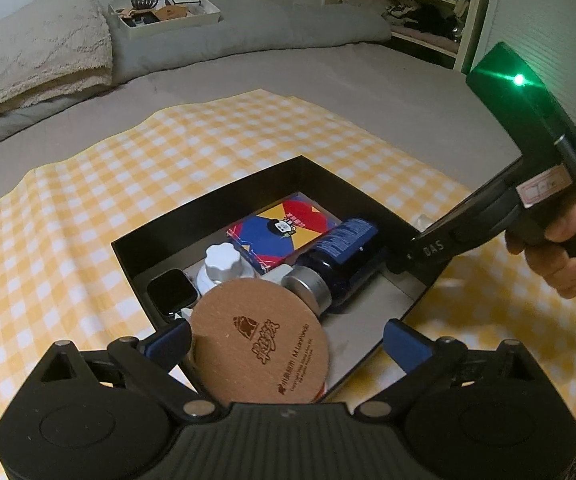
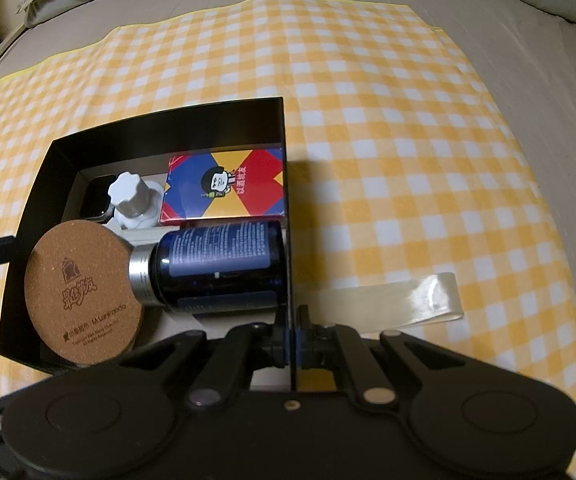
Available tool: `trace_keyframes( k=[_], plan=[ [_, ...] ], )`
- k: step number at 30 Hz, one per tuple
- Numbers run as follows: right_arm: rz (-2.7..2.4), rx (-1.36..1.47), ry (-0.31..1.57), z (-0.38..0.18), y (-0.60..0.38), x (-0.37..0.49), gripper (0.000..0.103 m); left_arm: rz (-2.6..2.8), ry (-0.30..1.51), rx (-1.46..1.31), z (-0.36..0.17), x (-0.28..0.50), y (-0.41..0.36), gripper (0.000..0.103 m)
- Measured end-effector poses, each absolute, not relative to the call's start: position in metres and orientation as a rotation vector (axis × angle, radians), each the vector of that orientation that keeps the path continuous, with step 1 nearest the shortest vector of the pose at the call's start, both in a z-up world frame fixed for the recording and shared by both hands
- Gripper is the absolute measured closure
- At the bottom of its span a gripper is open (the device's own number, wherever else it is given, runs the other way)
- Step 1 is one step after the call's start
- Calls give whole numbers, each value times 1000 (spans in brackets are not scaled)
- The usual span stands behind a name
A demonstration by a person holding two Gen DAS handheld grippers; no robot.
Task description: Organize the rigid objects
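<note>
Left wrist view: left claw is spread wide, gripping nothing; the round cork coaster sits between its fingers at lower centre, touching or just off the left blue pad and well clear of the right one, so it looks released or not yet gripped, can't tell which. The coaster leans tilted over the near wall of the black box, partly resting on the contents. Inside the box: blue bottle lying on its side with its silver cap toward the coaster, colourful card box behind it, white knobbed jar, and a smartwatch in the left corner. Right claw enters from centre right and meets the box's right wall, presumably bracing it so the box doesn't slide on the checked cloth over the bed. Right wrist view: right claw is clenched on the box wall, seen edge-on at lower centre. The coaster is at lower left, well apart from this claw. A clear strip lies on the cloth, right of the wall.
</note>
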State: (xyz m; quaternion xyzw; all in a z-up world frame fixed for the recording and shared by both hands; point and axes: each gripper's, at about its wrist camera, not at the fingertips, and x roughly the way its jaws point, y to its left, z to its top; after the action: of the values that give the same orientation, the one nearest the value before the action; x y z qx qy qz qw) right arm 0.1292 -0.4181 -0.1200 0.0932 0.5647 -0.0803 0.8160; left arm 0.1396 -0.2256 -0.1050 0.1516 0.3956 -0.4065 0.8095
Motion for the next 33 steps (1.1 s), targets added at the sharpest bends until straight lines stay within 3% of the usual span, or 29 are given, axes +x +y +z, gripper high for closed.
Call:
trace_keyframes(
  k=[15,22,29,33],
  plan=[
    [-174,189,1202,-121,-419,128,99,-817,817,266,-70,119,-207,1],
    [-163,195,1127,-95,-416,111,89,-730,766,210,-50,106,-177,0],
    [-115,204,983,-46,-405,72,87,-626,734,145,-38,93,-151,0],
    [-97,194,887,-18,-393,40,75,-577,695,121,-33,78,-142,0]
  ],
)
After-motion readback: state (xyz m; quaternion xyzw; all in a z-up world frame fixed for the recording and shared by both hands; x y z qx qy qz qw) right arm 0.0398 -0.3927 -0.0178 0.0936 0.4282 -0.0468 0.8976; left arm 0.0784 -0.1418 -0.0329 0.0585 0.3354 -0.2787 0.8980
